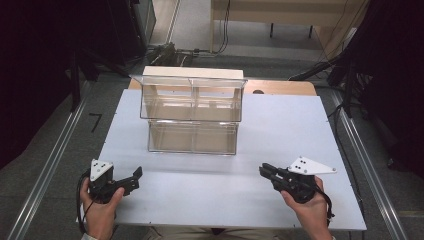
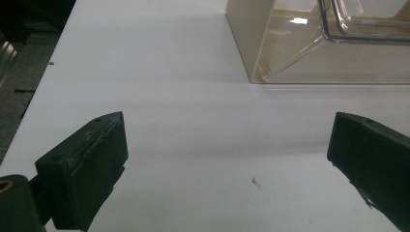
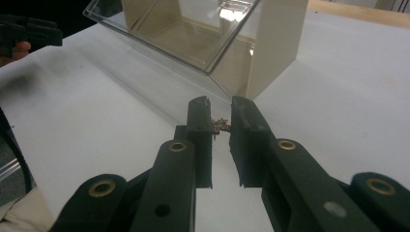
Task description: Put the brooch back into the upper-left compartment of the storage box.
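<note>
No readable writing on the clear bins [image 1: 192, 112] or table [image 1: 225, 185].

The surface [image 1: 220, 190] is plain pale white-grey, unpatterned, with a tan wooden strip at its far edge. On it, the two-tier organiser [image 1: 192, 112] has clear bins in a cream frame. Nearer than the organiser, the left gripper [image 1: 136, 176] and right gripper [image 1: 265, 170] are black, each with a white, black-dotted plate and, on the right one, brass rivets.
</note>
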The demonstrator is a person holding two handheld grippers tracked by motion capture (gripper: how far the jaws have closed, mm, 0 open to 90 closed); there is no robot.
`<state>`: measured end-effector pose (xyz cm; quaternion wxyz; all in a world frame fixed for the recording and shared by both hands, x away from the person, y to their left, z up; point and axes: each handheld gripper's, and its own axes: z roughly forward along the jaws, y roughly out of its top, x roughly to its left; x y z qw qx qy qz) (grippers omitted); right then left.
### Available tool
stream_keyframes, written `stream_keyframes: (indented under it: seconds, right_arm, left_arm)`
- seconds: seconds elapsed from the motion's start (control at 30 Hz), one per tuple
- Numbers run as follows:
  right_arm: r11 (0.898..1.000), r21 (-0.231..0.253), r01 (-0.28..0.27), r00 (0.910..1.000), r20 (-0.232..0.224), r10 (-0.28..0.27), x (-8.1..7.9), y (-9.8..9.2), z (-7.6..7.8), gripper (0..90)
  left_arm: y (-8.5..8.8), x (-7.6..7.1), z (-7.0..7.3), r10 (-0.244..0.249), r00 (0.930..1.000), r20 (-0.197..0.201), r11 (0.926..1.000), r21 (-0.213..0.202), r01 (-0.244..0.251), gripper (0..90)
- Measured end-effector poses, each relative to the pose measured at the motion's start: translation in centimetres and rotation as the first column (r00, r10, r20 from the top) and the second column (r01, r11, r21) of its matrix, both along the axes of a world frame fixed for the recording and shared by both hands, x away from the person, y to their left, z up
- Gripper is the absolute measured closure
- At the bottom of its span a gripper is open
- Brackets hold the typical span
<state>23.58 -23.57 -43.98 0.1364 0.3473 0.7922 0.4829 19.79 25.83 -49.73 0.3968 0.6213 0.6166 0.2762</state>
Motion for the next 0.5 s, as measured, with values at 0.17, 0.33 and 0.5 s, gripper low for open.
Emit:
stream_keyframes:
  seconds: [0.17, 0.33, 0.5]
  right_arm:
    - [1.000, 0.003, -0.008, 0.9999, 0.006, 0.008, 0.1, 0.4, 0.2, 76.9]
    - [1.000, 0.006, -0.020, 0.9997, 0.014, 0.020, 0.2, 0.8, 0.5, 76.9]
    - [0.999, 0.011, -0.032, 0.9992, 0.023, 0.032, 0.3, 1.4, 0.9, 76.9]
  left_arm:
    - [0.0, 0.0, 0.0, 0.000, 1.0000, 0.001, 1.0000, 0.001, 0.000, 1.4]
    - [0.0, 0.0, 0.0, 0.001, 1.0000, 0.001, 1.0000, 0.001, -0.001, 1.4]
    - [0.0, 0.0, 0.0, 0.002, 1.0000, 0.001, 1.0000, 0.002, -0.002, 1.4]
